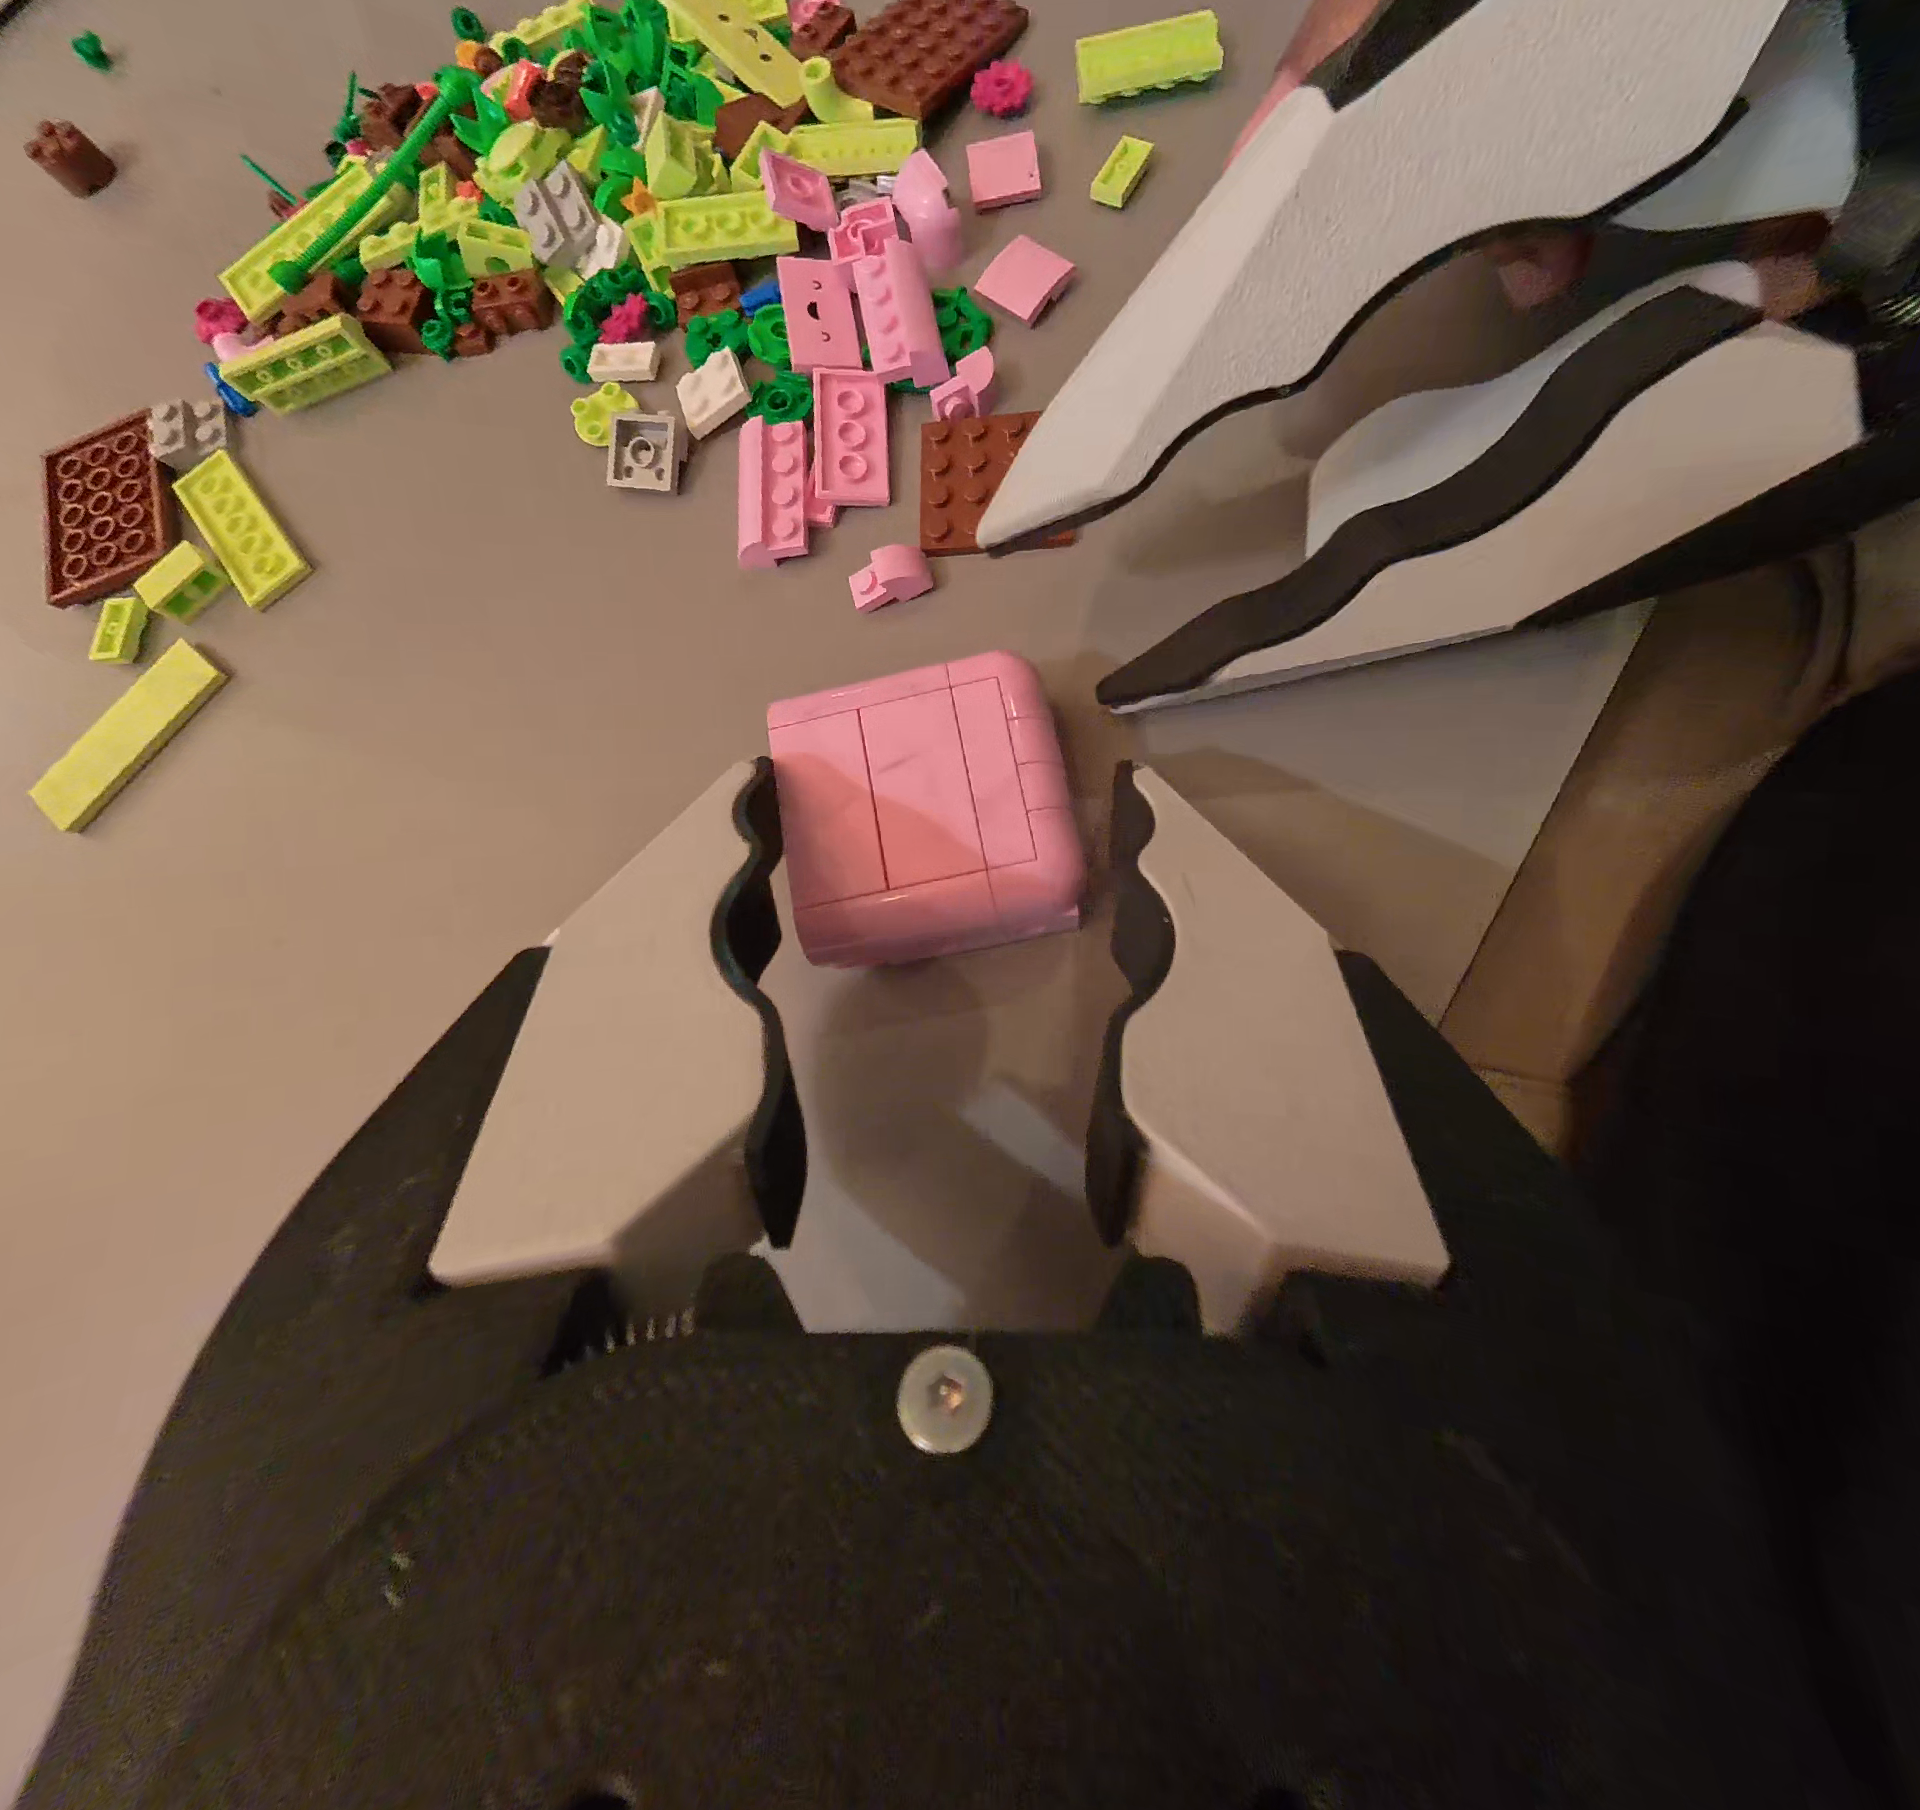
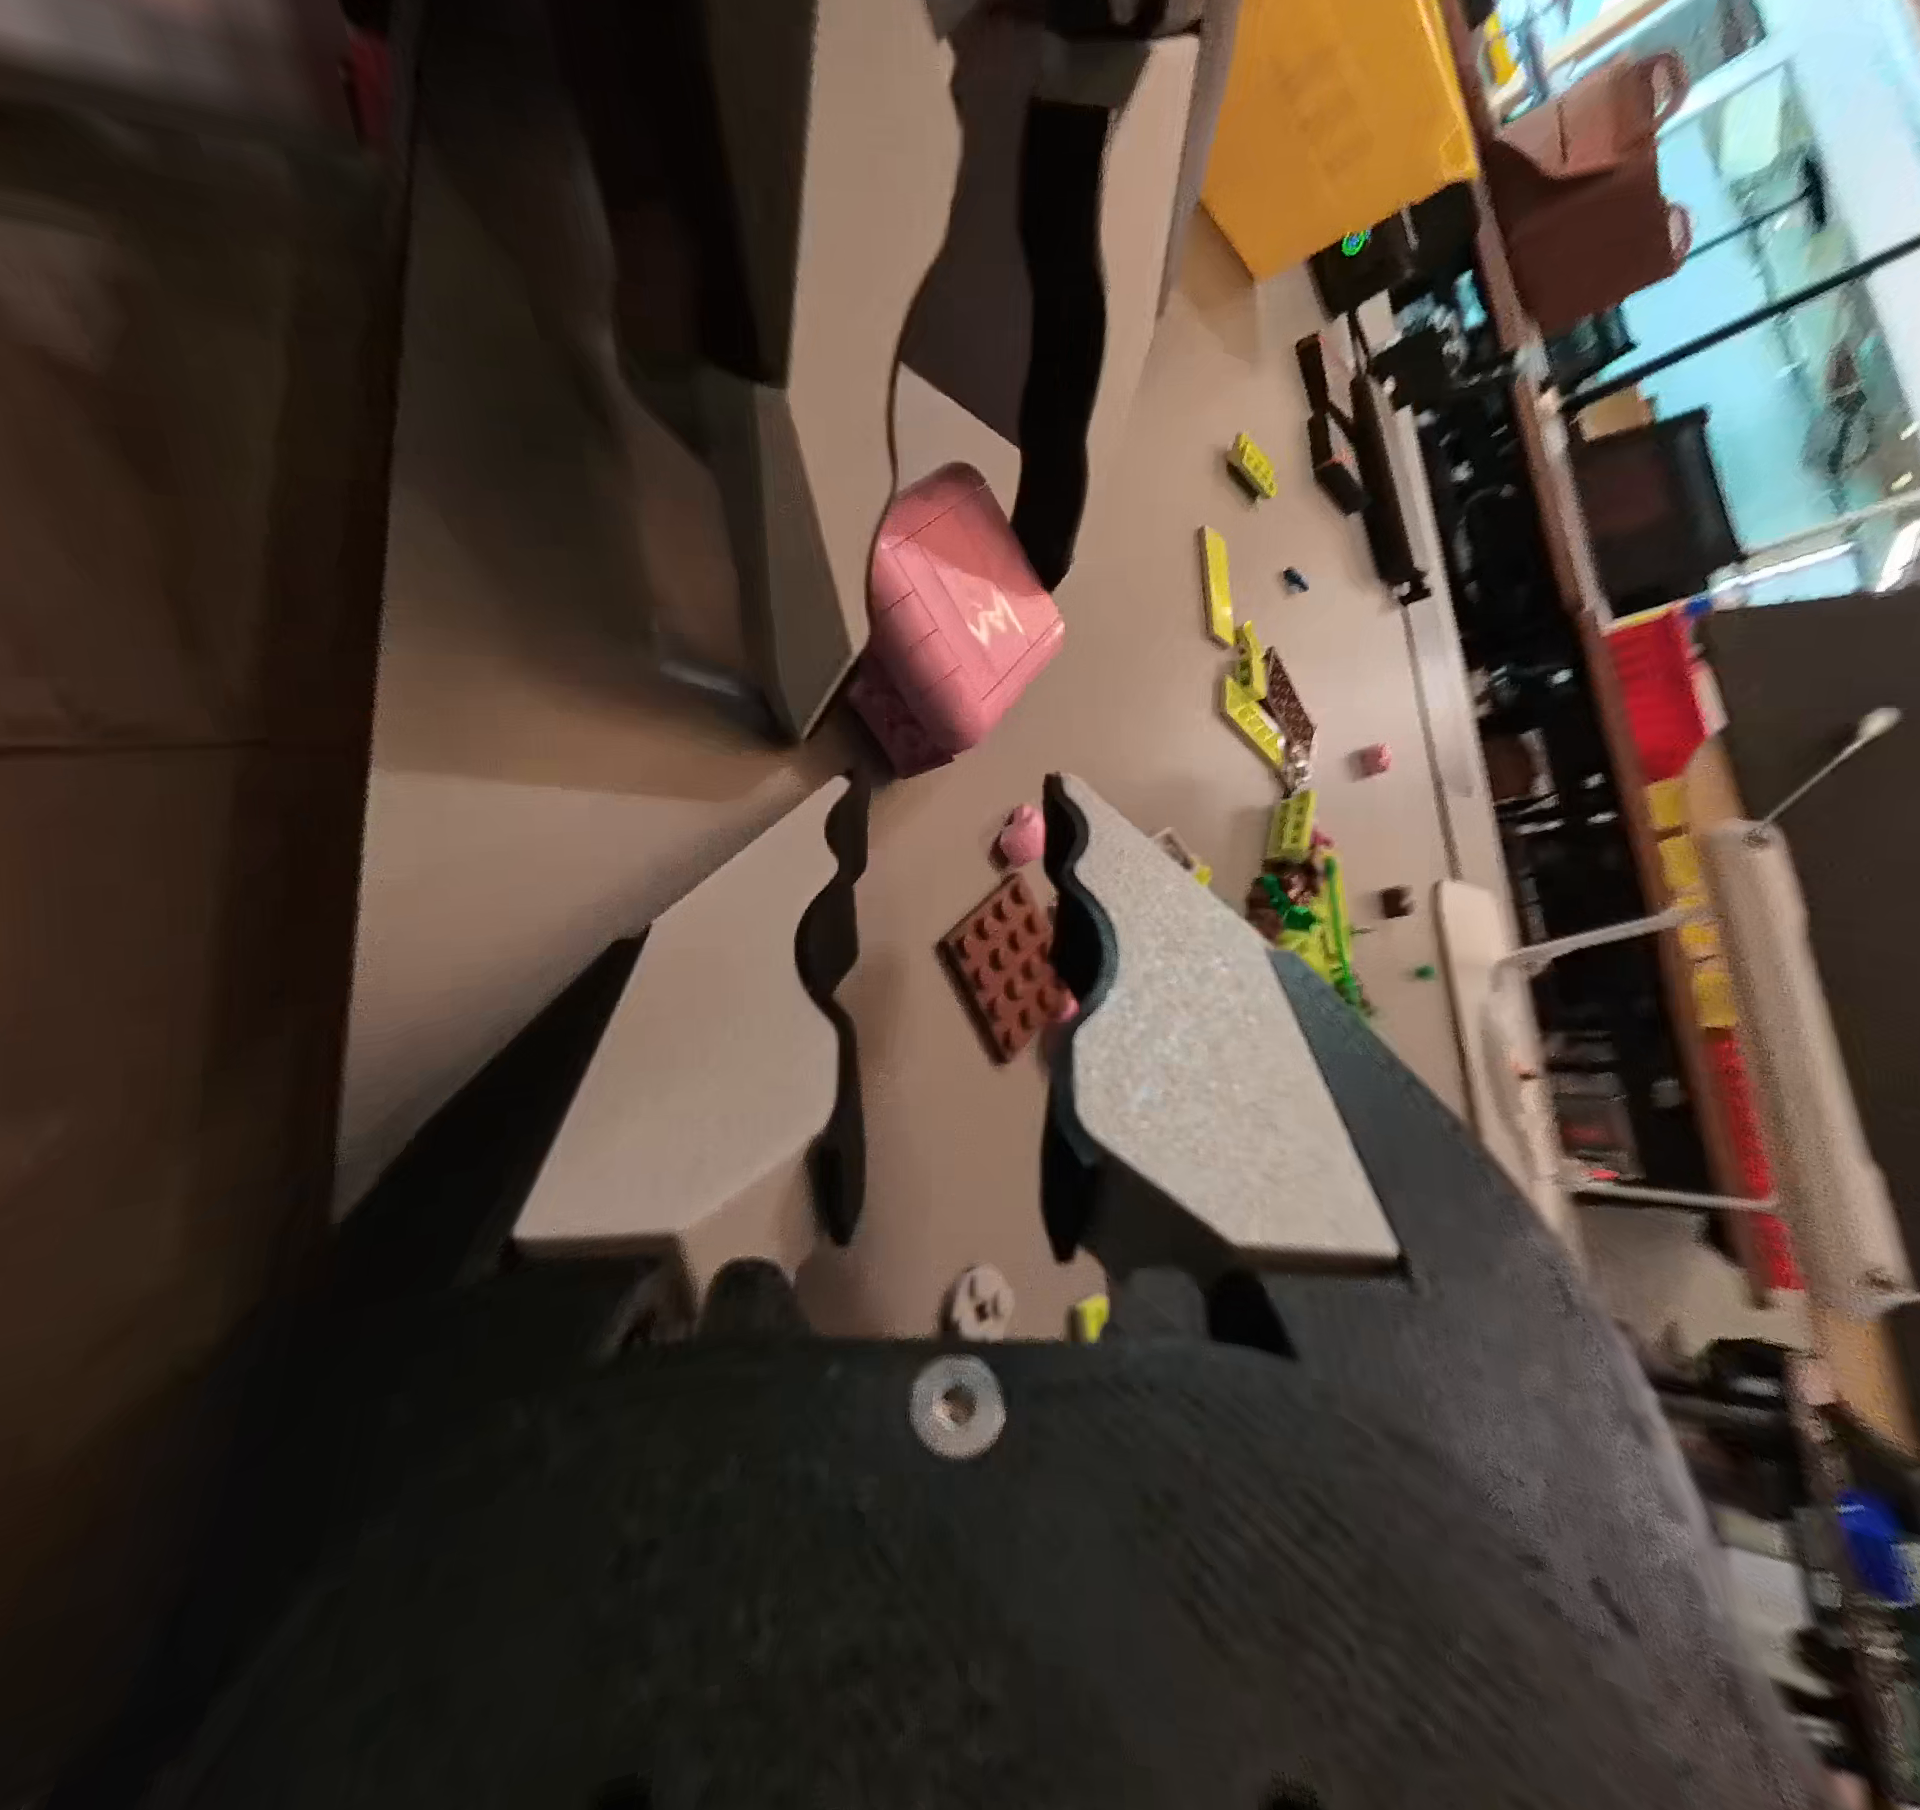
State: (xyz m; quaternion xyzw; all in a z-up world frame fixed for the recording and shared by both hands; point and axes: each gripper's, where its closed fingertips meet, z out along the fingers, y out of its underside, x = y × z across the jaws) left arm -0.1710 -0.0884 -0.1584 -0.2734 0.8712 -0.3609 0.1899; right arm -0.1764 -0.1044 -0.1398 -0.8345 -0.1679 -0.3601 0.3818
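Observation:
My left gripper [image 1: 940, 786] is closed around a pink cube [image 1: 925, 804] built of smooth bricks; its fingertips sit on the cube's two sides and it seems to be held just above the grey table [image 1: 468, 877]. The cube also shows in the right wrist view [image 2: 961, 607], between the left gripper's fingers. My right gripper [image 2: 956, 794] is open and empty, its tips just beside the cube. It enters the left wrist view from the upper right [image 1: 1049, 617]. A brown studded plate [image 2: 1008, 971] lies under its fingers.
A heap of loose lime, green, brown and pink bricks [image 1: 582, 202] lies on the far left of the table. A small pink piece [image 1: 888, 581] and the brown plate [image 1: 966, 482] lie just beyond the cube. The table edge [image 1: 1558, 825] is close on the right. A yellow box [image 2: 1330, 77] stands farther off. Both grippers' tips are close together, under 4 cm apart. From the right gripper's tips to the brown studded plate [image 2: 1008, 971] is close to 5 cm.

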